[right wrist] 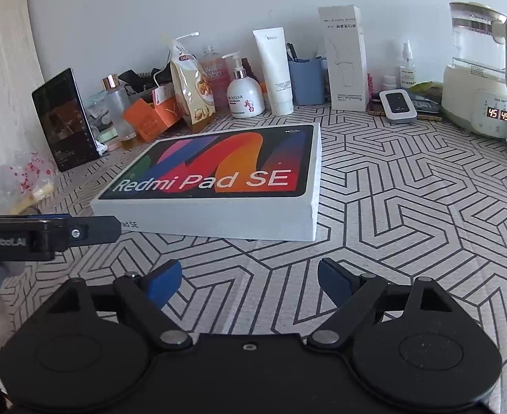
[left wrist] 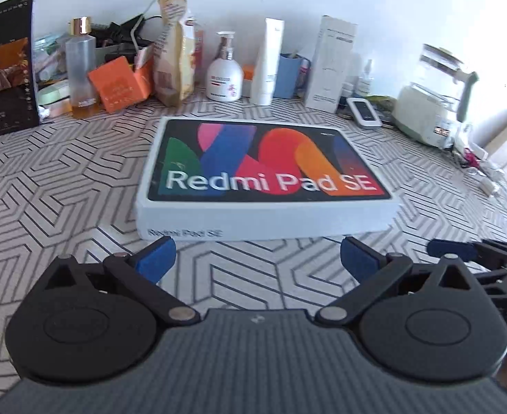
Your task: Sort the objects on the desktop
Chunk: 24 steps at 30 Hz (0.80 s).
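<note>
1. Left wrist view: the Redmi Pad SE box (left wrist: 265, 176) is seen lying flat on the patterned surface (left wrist: 63, 186), just ahead of the left tool (left wrist: 257, 257), whose blue fingers are spread wide with nothing held. Behind the box, a white pump bottle (left wrist: 224, 72) and a white tube (left wrist: 268, 62) are lined up by the wall. The right tool is glimpsed off to the box's right.

2. Right wrist view: the same box (right wrist: 219, 179) is found ahead and a bit left of the right tool (right wrist: 249, 277), fingers also parted and empty. A kettle (right wrist: 481, 69) is parked well right of the box, a dark tablet (right wrist: 65, 117) propped to its left.
</note>
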Each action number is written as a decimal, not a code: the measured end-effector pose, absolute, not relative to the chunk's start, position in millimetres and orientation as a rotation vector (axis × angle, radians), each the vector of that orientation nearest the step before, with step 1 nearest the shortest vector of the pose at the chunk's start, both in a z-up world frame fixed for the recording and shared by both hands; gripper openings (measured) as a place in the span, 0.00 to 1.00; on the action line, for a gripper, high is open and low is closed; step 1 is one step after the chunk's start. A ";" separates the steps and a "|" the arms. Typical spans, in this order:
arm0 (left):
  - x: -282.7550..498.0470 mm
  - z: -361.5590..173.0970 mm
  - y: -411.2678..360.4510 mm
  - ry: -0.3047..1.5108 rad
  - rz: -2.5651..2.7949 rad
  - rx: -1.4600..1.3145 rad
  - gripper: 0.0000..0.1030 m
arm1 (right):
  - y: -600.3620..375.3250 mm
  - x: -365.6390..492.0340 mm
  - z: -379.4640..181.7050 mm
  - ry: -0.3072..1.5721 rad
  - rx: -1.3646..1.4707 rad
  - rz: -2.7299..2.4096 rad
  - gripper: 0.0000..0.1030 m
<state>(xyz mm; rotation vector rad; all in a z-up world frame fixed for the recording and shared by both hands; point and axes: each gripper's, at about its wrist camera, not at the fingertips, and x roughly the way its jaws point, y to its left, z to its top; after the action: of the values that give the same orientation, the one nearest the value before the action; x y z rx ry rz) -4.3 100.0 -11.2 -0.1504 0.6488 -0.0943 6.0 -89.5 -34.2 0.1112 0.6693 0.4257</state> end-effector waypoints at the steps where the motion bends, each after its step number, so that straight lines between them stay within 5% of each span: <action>1: -8.3 -11.9 96.9 0.651 -0.097 -0.151 1.00 | -89.5 5.5 -34.4 0.670 0.105 0.422 0.87; 24: -29.4 -13.5 66.1 0.672 0.015 -0.088 1.00 | -90.7 -4.5 -38.8 0.682 -0.036 0.349 0.88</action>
<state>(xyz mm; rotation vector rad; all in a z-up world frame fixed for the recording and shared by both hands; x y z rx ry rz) -29.4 66.1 -13.5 -0.0883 0.6715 0.0151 -4.5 -90.7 -38.8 -0.0357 0.6816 0.3486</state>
